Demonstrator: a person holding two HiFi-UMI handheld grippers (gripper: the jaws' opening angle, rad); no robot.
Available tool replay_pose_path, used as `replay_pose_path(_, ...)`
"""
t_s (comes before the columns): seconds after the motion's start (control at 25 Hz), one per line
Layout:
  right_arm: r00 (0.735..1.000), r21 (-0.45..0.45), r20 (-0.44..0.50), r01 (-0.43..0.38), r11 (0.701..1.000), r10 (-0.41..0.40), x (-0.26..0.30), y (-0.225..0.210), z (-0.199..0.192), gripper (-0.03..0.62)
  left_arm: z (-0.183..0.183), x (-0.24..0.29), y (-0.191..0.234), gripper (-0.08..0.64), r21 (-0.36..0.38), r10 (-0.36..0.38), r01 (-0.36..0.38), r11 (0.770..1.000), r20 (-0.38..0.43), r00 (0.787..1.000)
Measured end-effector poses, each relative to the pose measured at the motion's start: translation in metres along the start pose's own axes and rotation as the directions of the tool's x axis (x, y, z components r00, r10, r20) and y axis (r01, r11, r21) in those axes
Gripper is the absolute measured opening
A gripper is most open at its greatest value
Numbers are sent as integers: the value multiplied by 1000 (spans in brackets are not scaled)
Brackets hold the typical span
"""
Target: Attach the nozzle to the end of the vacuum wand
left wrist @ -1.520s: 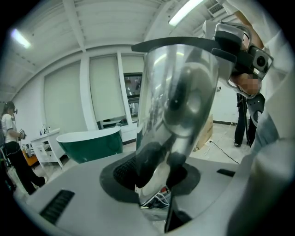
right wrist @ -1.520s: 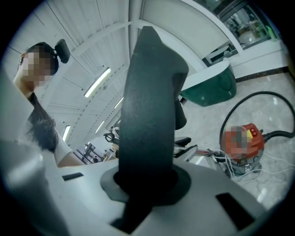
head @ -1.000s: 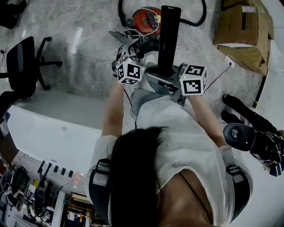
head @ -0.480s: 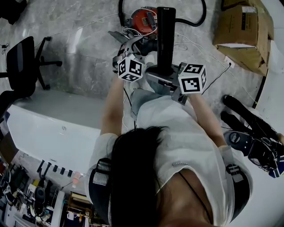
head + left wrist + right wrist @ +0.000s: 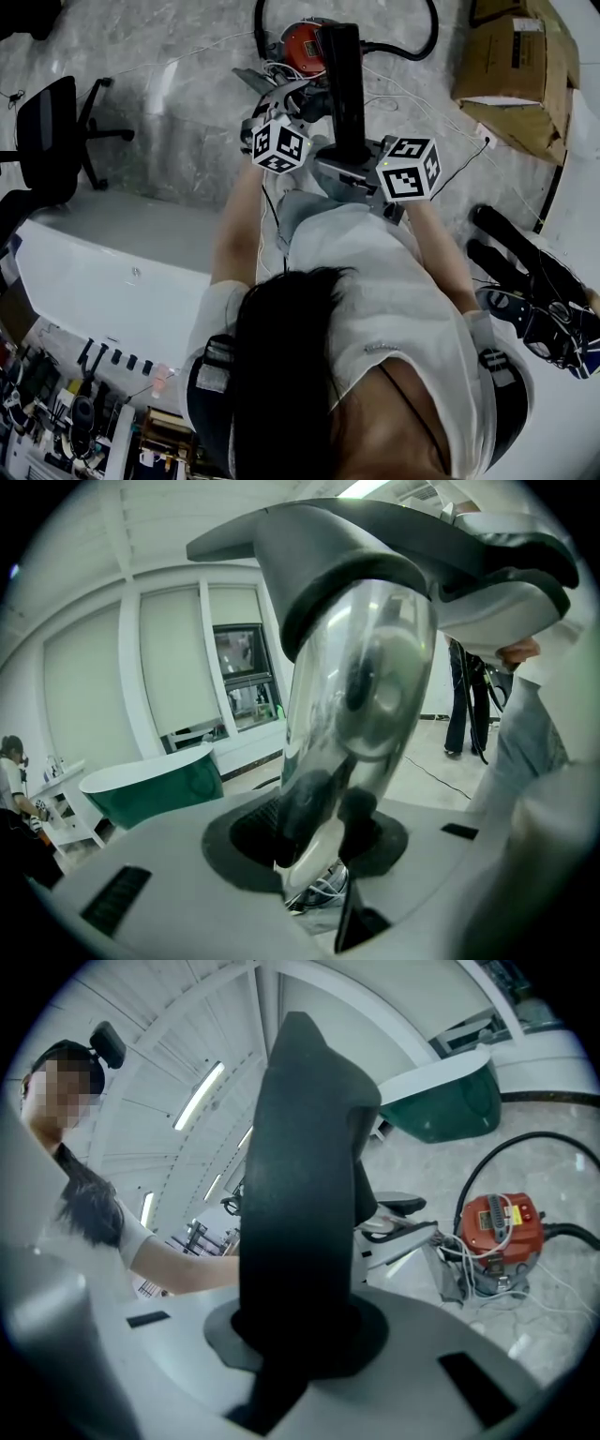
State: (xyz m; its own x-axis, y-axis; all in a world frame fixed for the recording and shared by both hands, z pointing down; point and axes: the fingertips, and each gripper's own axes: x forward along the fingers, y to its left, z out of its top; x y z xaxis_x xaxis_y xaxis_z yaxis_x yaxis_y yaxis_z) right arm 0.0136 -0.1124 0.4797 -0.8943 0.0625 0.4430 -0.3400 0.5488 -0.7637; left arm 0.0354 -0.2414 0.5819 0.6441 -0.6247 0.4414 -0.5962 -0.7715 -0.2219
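In the head view the black flat nozzle (image 5: 342, 84) stands on end in front of the person, its lower end gripped by my right gripper (image 5: 349, 159). Just to its left, my left gripper (image 5: 298, 101) is closed around the shiny wand tube (image 5: 317, 97). The left gripper view shows that tube (image 5: 361, 686) running up out of the left gripper (image 5: 319, 841), its far end under a dark grey piece. Seen from the right gripper, the nozzle (image 5: 300, 1194) fills the middle, clamped in the right gripper (image 5: 300, 1358). Nozzle and wand are close together; the joint itself is hidden.
The red vacuum canister (image 5: 307, 42) with its black hose (image 5: 417, 42) sits on the floor just beyond the grippers, with cables round it. Cardboard boxes (image 5: 511, 70) lie at the upper right, an office chair (image 5: 47, 131) at the left, black equipment (image 5: 534, 291) at the right.
The nozzle's upper end has swung a little to the left. Both grippers have turned slightly while staying in about the same place. Both grips are unchanged.
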Motion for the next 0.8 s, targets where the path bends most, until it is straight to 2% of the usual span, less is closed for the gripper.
replay_pose_path(0.32,998,-44,-40,43,998,-45,7,1,-3,51,-4,-1,1,126,-14,-37,37,999,-14,999)
replay_pose_path(0.48,994,-95,-62,82,992,-88,9,0,-7,51,-5,-2,0,129,-23,-50,50,999,-21,999)
replay_pose_path(0.8,987,-164,-59,138,977,-150,14,-1,-14,51,-6,-5,-1,133,-45,-54,54,998,-13,998)
